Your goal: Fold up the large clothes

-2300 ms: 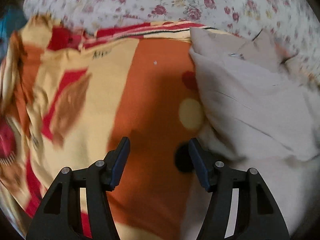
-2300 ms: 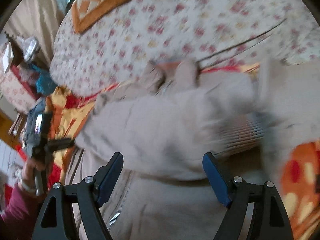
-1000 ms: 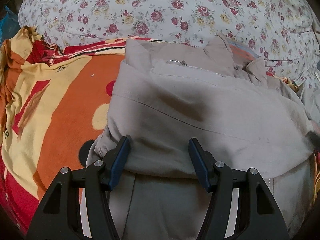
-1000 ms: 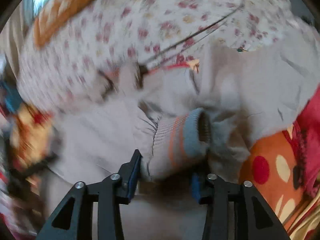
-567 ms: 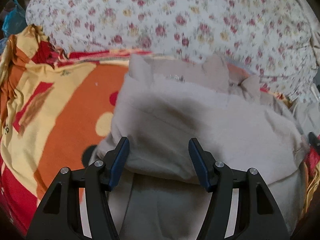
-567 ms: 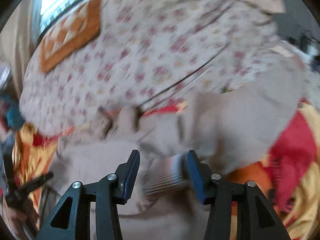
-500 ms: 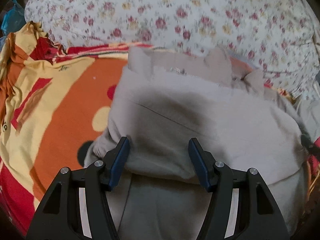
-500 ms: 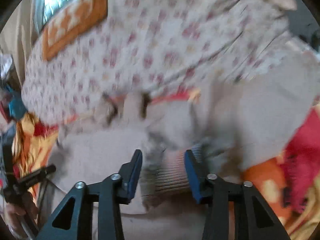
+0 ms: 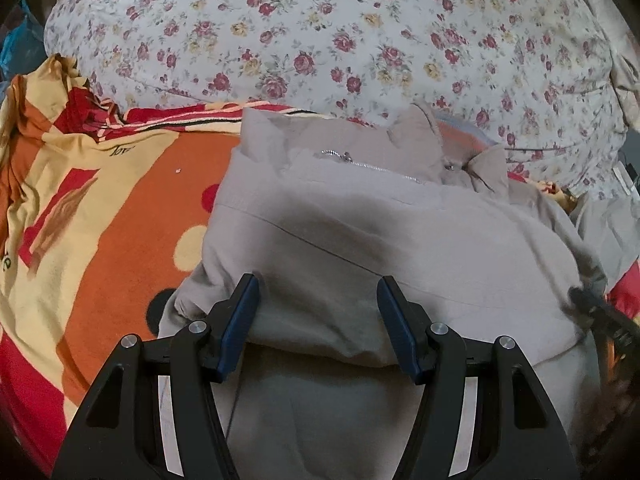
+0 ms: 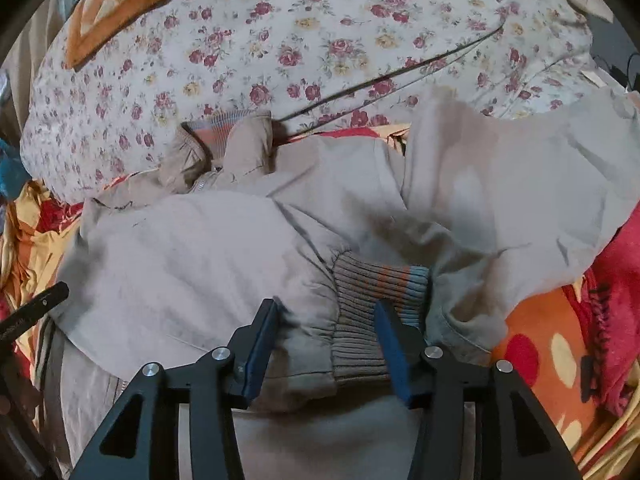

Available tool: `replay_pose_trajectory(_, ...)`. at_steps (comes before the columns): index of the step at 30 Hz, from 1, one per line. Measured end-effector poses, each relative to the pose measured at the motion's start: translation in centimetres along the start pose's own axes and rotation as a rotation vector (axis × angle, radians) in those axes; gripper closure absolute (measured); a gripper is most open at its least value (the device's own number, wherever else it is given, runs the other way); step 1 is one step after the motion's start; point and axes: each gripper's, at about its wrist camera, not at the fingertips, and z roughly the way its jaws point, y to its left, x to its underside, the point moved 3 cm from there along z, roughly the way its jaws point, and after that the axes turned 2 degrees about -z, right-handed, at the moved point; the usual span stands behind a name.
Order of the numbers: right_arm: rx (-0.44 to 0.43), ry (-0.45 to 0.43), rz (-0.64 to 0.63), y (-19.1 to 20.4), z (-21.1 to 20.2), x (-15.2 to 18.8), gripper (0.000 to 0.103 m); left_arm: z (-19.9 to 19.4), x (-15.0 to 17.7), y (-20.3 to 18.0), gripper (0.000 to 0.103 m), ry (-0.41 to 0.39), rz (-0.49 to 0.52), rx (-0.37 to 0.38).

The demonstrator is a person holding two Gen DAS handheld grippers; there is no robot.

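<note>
jacket (image 9: 400, 248) lies on the orange blanket (image 9: 100, 220), collar (image 9: 416, 136) toward the floral quilt (image 9: 320, 40), zip (image 9: 360, 164) just below the collar. one sleeve is folded across the body; its ribbed cuff (image 10: 376, 292) sits at the near edge of the jacket, on the blanket's red side.

left gripper (image 9: 318, 320): jaws apart, straddling the folded sleeve's lower edge on the jacket's other side from the cuff. pads do not appear to press the cloth; nothing gripped.

right gripper (image 10: 326, 344): jaws opening, with the cuff and gathered sleeve end between them. whether the pads are clear of the cloth cannot be told for certain; they look just free.

judgement: step in hand is setting the sleeve down flat. to do it well, let the cuff drop inside the jacket's outline, not hanging toward the blanket, then withdraw straight back so the rib does not drag. second sleeve (image 10: 500, 184) lies bunched beyond the cuff, toward the quilt, unfolded. risk: bulky fabric springs open.
</note>
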Motion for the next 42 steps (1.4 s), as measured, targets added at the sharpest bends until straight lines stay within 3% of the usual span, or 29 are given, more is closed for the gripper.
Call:
replay_pose_trajectory(4,-0.117,-0.062,0.112,-2.4,-3.5,-1.2,0.054,0.2,0.2,-0.4,0.041,0.011,0.011,-0.001)
replay_pose_trajectory(9,0.045,-0.129,0.273,-10.0,-6.5,-2.5,0.053,0.2,-0.1,-0.3,0.041,0.013,-0.006,0.021)
replay_pose_trajectory(13,0.107,-0.166,0.449,-17.1,-7.7,-3.5,0.053,0.2,-0.1,-0.3,0.041,0.015,-0.016,0.025)
replay_pose_trajectory(16,0.18,-0.195,0.493,-21.2,-8.5,-4.9,0.052,0.4,0.0,-0.3,0.041,0.019,-0.012,0.021)
replay_pose_trajectory(18,0.198,-0.224,0.53,-23.9,-8.8,-5.8,0.034,0.5,0.1,-0.4,0.041,0.02,-0.005,0.016)
replay_pose_trajectory(19,0.201,-0.249,0.564,-25.5,-8.9,-6.3,0.029,0.5,0.1,-0.4,0.041,0.021,-0.003,0.014)
replay_pose_trajectory(22,0.234,-0.292,0.631,-28.9,-8.5,-7.3,0.028,0.9,0.3,-0.5,0.041,0.025,0.005,0.007)
replay_pose_trajectory(25,0.218,-0.311,0.598,-30.4,-7.5,-8.9,0.028,1.3,0.4,-0.6,0.041,0.031,0.014,0.001)
replay_pose_trajectory(26,0.226,-0.32,0.575,-30.5,-7.4,-9.4,0.03,1.4,0.4,-0.6,0.041,0.033,0.015,-0.001)
replay_pose_trajectory(28,0.265,-0.315,0.549,-30.9,-6.8,-10.3,0.058,1.8,0.3,-0.7,0.041,0.038,0.016,-0.005)
replay_pose_trajectory(29,0.277,-0.298,0.551,-31.3,-6.5,-10.8,0.08,1.9,0.2,-0.8,0.041,0.038,0.017,-0.006)
replay_pose_trajectory(30,0.275,-0.287,0.565,-31.8,-6.0,-11.0,0.087,2.0,0.1,-0.8,0.041,0.038,0.019,-0.007)
replay_pose_trajectory(33,0.213,-0.333,0.628,-32.6,-7.7,-10.5,0.094,1.8,-0.1,-0.7,0.041,0.039,0.005,0.003)
replay_pose_trajectory(37,0.219,-0.422,0.54,-30.6,-12.7,-10.4,0.096,1.0,-0.6,-0.1,0.041,0.036,-0.032,0.03)
replay_pose_trajectory(42,0.203,-0.562,0.387,-25.4,-20.7,-10.6,0.096,-0.9,-1.3,0.9,0.041,-0.012,-0.081,0.049)
